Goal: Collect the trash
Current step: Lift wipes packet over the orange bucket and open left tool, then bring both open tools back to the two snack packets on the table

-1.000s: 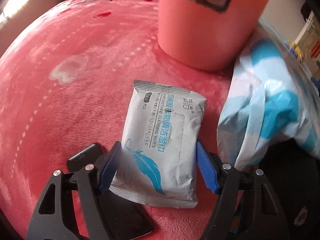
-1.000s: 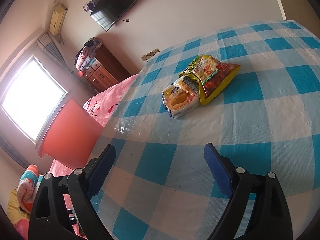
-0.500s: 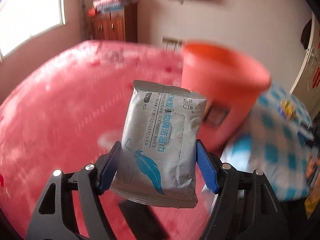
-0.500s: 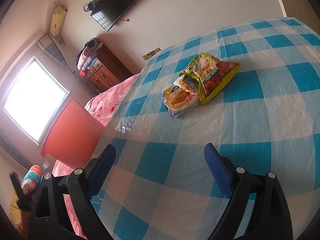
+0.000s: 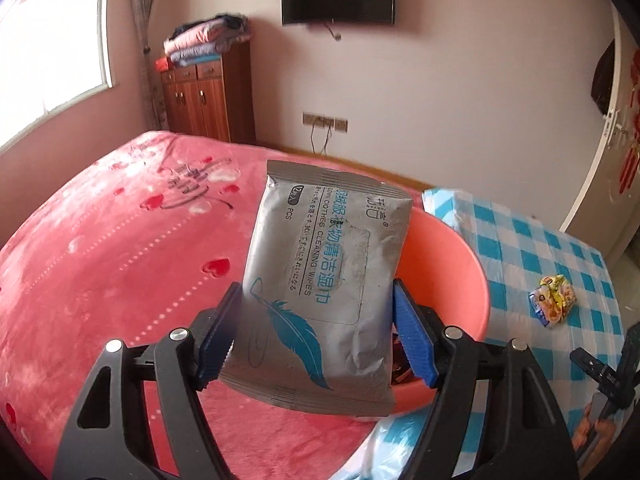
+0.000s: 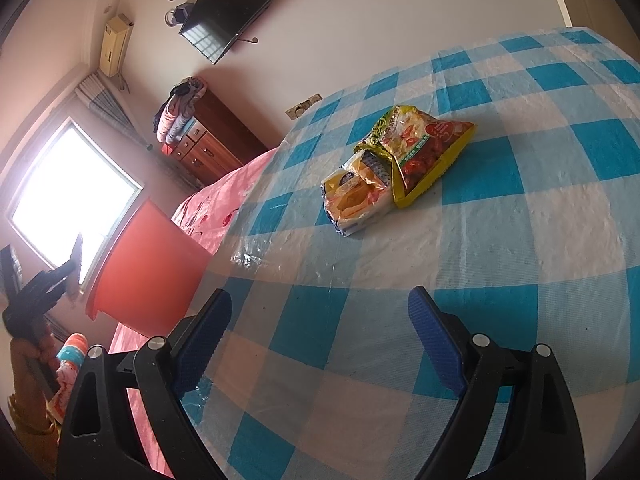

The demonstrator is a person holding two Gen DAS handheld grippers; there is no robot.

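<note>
The left gripper (image 5: 316,340) is clamping a grey wipes packet (image 5: 320,280) between its blue pads, pinching the packet's lower part from both sides so that it is standing upright and slightly tilted, held in the air in front of the orange bin (image 5: 448,276). The bin is sitting on the pink bedspread (image 5: 100,248) by the edge that meets the blue checked cloth (image 5: 532,256), and its mouth is showing behind and to the right of the packet; something dark is lying inside near the right pad, too hidden to make out. The packet is carrying a blue feather drawing, Chinese characters in blue, the English words "CLOTHES CLEANING WIPES", a small "OPEN" tab mark on the resealable flap and "PCS" beside a number near the top corner. The right gripper (image 6: 320,340) is hovering with its jaws spread wide and nothing between them, over the near edge of the checked cloth. Farther toward the middle of that cloth two snack wrappers are lying touching each other: a yellow bag with red fruit pictures (image 6: 424,144) and a smaller pale wrapper with an orange picture (image 6: 352,196), whose print is too small to read. In the right wrist view the bin is showing at the cloth's left edge, on the pink bedspread.
</note>
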